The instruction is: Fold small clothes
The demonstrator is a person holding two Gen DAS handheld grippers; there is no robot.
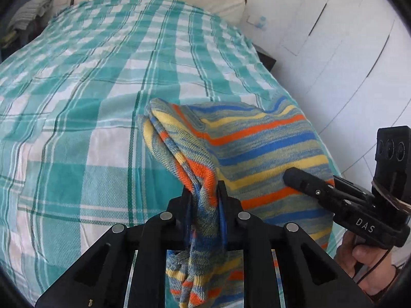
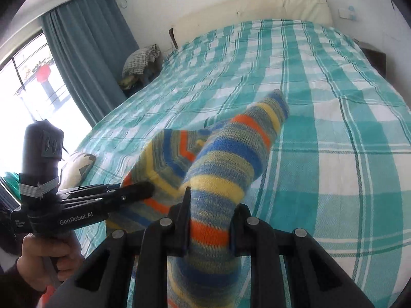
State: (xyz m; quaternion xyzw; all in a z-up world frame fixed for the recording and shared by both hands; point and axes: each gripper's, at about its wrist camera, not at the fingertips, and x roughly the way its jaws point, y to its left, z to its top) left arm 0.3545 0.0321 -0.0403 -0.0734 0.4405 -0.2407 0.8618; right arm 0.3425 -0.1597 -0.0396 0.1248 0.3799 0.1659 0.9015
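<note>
Here, striped garment (image 1: 257,148) between both jaws

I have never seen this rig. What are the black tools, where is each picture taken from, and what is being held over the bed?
No robot here: a person holds a hand-held gripper in each hand, each with a fisheye camera looking along its fingers. One picture comes from the left hand-held gripper, the other from the right hand-held gripper; each also shows the other from the side. Both are shut on one striped knitted garment, lifted partly above the checked bedspread.
</note>
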